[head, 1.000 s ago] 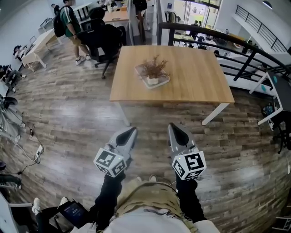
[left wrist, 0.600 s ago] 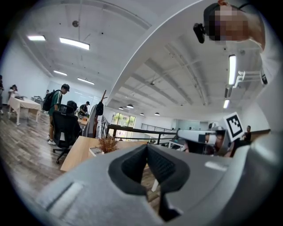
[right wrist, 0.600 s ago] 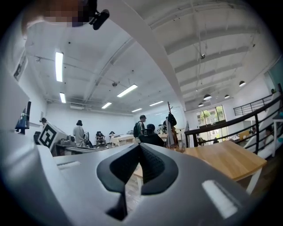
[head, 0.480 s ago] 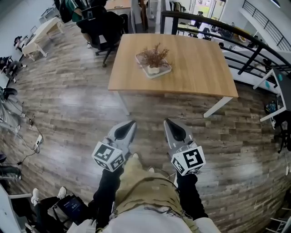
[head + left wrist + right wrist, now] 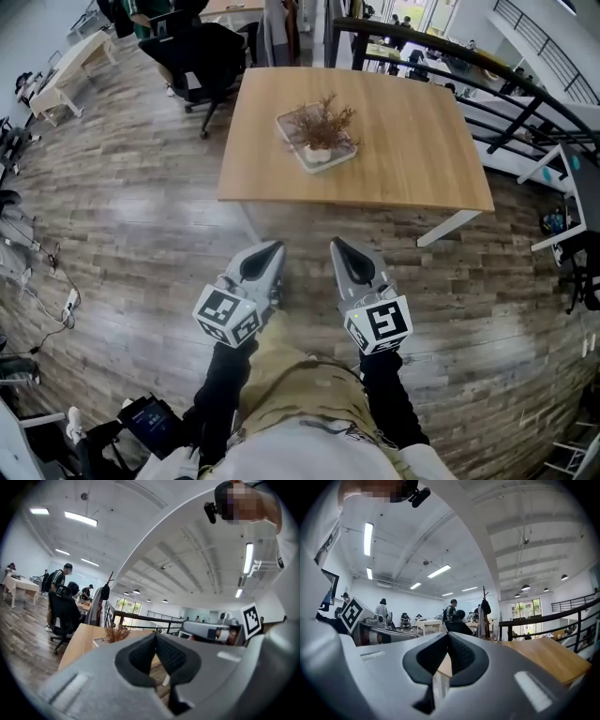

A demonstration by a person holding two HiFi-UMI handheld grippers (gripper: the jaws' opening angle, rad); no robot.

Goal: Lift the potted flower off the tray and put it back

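The potted flower with dry brown twigs [image 5: 320, 129] stands in a small pale pot on the shallow white square tray [image 5: 345, 159]. The tray lies on the light wooden rectangular table [image 5: 422, 141], nearer to its left half. Both claws are well apart from the table, above the grey-brown wooden plank floor [image 5: 141, 225], and they point toward it. The left claw [image 5: 273, 250] has its jaws pressed together, pad against pad. The right claw [image 5: 338, 248] is closed in the same way. They are side by side, near each other. A black office chair [image 5: 202, 52] stands at the far left corner of the table.
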